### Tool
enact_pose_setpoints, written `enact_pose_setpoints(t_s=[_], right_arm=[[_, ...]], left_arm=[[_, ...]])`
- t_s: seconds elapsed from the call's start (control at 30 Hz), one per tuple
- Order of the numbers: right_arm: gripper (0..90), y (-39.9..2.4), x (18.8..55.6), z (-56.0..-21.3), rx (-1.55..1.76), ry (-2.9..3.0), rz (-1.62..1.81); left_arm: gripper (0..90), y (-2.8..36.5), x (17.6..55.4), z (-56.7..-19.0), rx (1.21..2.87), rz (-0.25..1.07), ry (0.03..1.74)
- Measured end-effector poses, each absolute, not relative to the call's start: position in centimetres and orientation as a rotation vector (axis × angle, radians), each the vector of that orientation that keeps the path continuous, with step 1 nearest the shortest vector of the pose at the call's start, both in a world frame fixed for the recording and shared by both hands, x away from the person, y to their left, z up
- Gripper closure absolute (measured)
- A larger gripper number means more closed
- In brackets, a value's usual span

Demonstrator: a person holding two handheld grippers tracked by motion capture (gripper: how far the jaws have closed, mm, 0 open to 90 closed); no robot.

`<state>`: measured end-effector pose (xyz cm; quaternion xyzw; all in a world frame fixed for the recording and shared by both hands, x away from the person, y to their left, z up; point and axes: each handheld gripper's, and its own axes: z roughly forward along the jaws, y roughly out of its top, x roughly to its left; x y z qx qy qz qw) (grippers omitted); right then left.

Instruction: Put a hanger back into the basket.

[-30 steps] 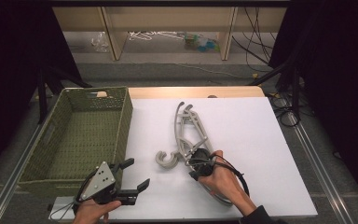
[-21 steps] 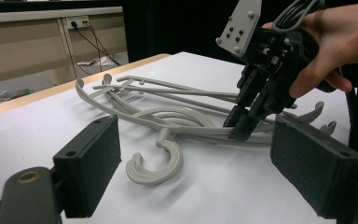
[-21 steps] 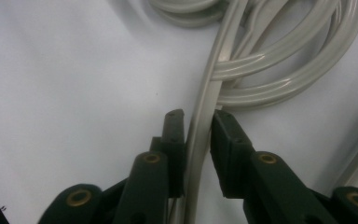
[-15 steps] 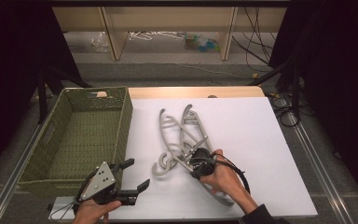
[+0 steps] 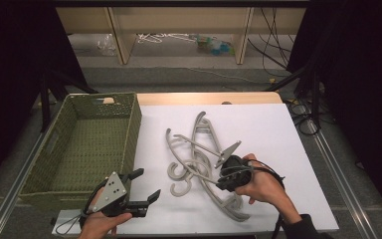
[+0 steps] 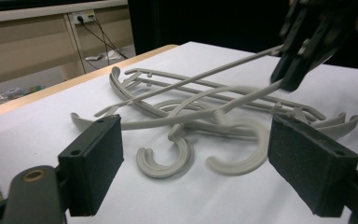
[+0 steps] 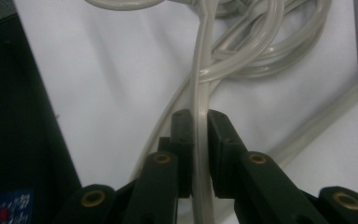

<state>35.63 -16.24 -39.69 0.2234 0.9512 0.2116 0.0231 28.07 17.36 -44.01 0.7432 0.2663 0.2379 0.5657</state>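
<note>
Hangers (image 5: 199, 159), grey plastic ones tangled in a heap, are lying on the white table (image 5: 278, 134) just right of the green woven basket (image 5: 87, 144), and the right claw (image 5: 224, 175) is sitting at the heap's near right edge, clenching the thin arm of one hanger (image 7: 199, 116) between its pads, having just finished closing on it. That hanger is tilting up off the pile toward the claw. Nearer the basket, the left claw (image 5: 143, 185) is hovering released, facing the heap's hooks (image 6: 168, 158), touching nothing.

Three grey hangers (image 5: 199, 159); one green basket (image 5: 87, 144).
</note>
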Motion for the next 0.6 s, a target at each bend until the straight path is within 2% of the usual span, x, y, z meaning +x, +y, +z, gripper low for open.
enact_pose_setpoints(t_s=[0.33,0.5,0.6], right_arm=[[81.7,-18.7,33.8,-38.0,0.581,2.956,0.811],[81.7,-19.6,33.1,-37.0,0.496,2.974,0.886],[81.8,-19.6,32.7,-36.7,0.481,2.976,0.906]], left_arm=[[24.0,14.9,29.8,-45.3,1.891,0.626,0.587],[25.2,13.4,30.2,-46.3,1.994,0.684,0.479],[25.9,12.7,30.3,-46.5,2.000,0.708,0.410]])
